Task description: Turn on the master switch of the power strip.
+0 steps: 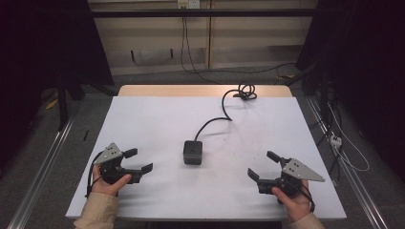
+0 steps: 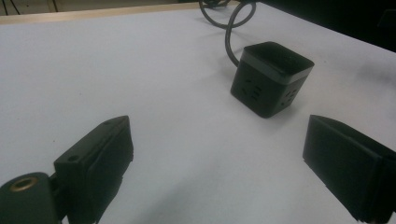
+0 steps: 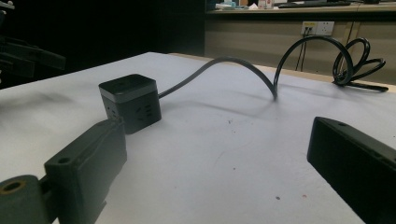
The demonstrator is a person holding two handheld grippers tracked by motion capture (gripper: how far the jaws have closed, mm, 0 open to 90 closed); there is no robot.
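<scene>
Fingers on both my grippers stood wide apart and held nothing: my left gripper sat at the lower left of the high view, my right gripper at the lower right. Between them, near the middle of the white bench, sat the black socket cube, apart from both. Its cable ran to a coil at the upper right. I could read no brand or writing on the cube; only socket slots showed on its sides.
</scene>
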